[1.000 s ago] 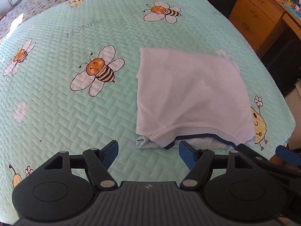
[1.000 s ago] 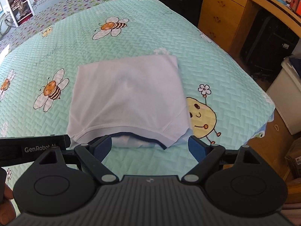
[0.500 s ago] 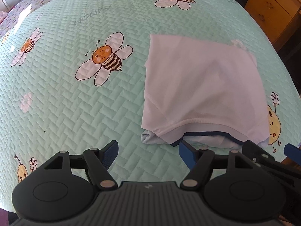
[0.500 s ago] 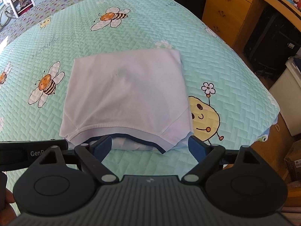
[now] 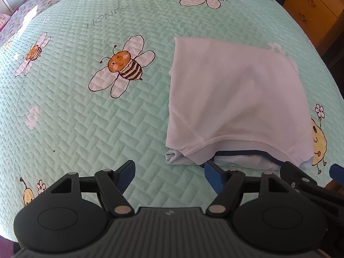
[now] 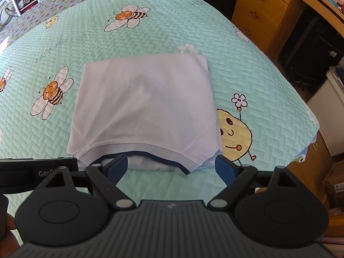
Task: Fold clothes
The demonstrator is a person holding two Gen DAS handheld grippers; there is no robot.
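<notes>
I hold both grippers, left gripper [image 5: 168,173] and right gripper [image 6: 171,167], spread and empty over the folded shirt [image 6: 146,109] at the bedspread's [image 6: 163,32] near edge; last tidy or lift looks next

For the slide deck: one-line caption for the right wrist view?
Open right claw above the near edge of a folded white shirt on a bee-print quilt.

A mint quilted bedspread [image 6: 172,32] printed with bees [image 5: 122,64]; wooden drawers [image 6: 260,10] stand beside the bed.
</notes>
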